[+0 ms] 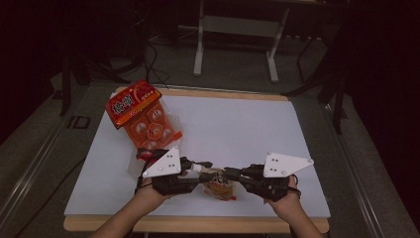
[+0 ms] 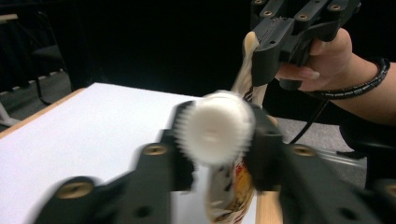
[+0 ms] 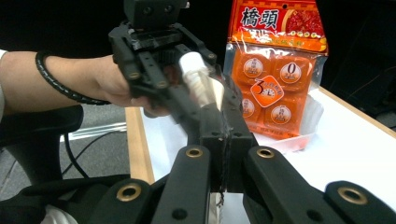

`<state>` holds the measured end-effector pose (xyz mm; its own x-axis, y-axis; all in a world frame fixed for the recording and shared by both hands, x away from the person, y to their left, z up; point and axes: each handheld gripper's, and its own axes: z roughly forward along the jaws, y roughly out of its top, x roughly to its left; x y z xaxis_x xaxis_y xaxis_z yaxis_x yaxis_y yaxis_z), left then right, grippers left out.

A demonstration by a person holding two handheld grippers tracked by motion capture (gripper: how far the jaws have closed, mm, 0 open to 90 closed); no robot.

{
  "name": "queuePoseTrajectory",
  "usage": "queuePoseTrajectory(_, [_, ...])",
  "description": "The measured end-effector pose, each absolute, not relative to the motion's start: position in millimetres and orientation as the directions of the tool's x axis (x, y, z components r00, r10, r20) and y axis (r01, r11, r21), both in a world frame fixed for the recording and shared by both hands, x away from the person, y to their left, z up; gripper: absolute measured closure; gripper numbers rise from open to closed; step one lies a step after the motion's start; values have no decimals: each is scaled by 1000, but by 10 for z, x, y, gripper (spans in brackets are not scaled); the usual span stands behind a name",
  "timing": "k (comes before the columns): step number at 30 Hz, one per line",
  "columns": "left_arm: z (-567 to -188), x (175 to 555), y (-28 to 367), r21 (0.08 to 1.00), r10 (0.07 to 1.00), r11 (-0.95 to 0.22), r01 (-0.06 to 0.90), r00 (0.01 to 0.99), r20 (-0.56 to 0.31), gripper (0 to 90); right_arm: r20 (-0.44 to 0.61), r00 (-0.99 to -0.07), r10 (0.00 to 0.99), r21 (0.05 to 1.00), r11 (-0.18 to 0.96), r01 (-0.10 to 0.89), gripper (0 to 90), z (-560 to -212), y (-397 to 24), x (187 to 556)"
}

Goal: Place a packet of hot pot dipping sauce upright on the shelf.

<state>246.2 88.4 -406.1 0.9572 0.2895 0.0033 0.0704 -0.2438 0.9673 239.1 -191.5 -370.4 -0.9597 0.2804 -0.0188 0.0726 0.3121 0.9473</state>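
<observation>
Evidently the person is opening a small spouted pouch (image 1: 219,187), held up just above the near edge of the white surface (image 1: 237,124) between the two tools. The left tool (image 2: 217,128) is clamped on the pouch's white ribbed cap (image 2: 215,127), while the right tool (image 3: 223,154) has its jaws pressed together on the pouch's flat edge. The step in hand looks like unscrewing the cap. To do it well, the right tool should keep the pouch body from turning while the left rotates squarely about the spout's axis; a pinch placed low on the body would likely squeeze contents out once the cap loosens, so a grip near the top seam seems wiser. The cap's ridges ought to give the jaws purchase.

Toward the far left of the surface stands an orange packet (image 3: 276,70) of small sealed cups, its header printed with the characters 橋頭; a "0" and a "3" can be read lower down. The pouch's own print is too blurred to read.
</observation>
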Motion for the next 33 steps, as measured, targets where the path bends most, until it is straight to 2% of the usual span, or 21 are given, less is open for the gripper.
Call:
queuePoseTrajectory(2, [-4054,2455,880,962,283,-264,65,959,13,751,-18,-959,281,944,320,76,895,-3709,-1912,2394])
queuePoseTrajectory(12, [-3969,2494,927,962,238,-271,32,971,34,761,0,-961,275,948,307,88,882,-3724,-1909,2419])
queuePoseTrajectory(14, [-3947,2496,940,964,234,-264,26,971,38,763,6,-960,280,945,312,97,853,-3736,-1903,2430])
queuePoseTrajectory(23, [-3922,2487,940,950,238,-313,4,968,75,764,-17,-960,281,940,330,80,888,-3730,-1870,2411])
queuePoseTrajectory(30, [-3916,2500,951,958,211,-284,29,977,33,758,-27,-962,271,943,326,65,898,-3695,-1880,2383])
queuePoseTrajectory(33, [-3915,2495,953,958,208,-288,21,977,41,755,-31,-963,269,945,322,59,899,-3685,-1882,2377])
